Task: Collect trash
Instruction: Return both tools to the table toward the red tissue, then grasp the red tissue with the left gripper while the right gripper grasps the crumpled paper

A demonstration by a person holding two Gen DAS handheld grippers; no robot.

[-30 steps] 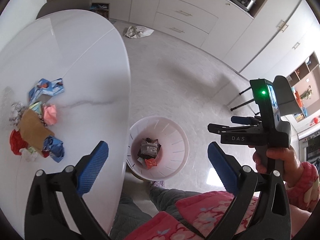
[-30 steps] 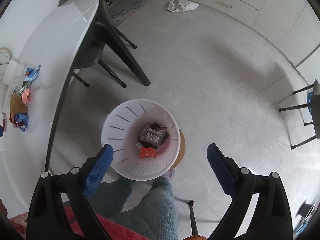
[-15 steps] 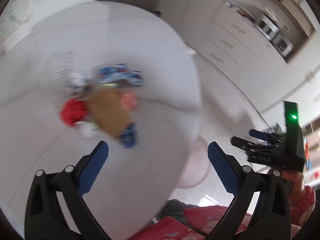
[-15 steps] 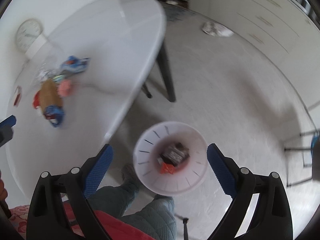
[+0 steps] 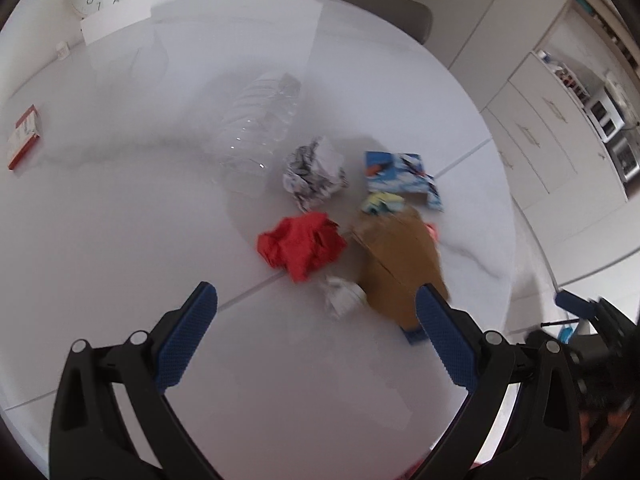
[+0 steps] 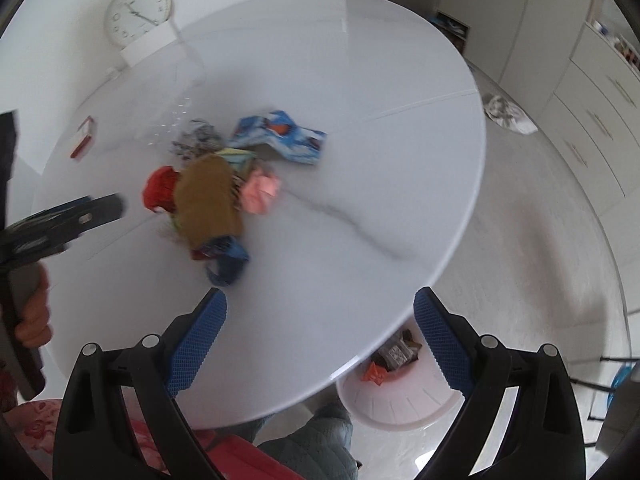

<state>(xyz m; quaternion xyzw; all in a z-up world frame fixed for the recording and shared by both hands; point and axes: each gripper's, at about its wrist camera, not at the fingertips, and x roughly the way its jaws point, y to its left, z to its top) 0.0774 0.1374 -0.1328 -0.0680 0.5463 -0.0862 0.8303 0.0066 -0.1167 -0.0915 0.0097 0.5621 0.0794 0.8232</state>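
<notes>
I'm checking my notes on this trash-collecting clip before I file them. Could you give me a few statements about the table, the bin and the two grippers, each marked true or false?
1. The left gripper holds the crumpled red paper. False: its jaws are open and empty, and the paper lies on the white round table.
2. The right gripper is open and empty. True.
3. The white slotted trash bin stands on the tabletop. False: it sits on the floor, partly under the table edge.
4. The bin already holds some wrappers. True.
5. A clear plastic bottle lies on the table. True.
</notes>
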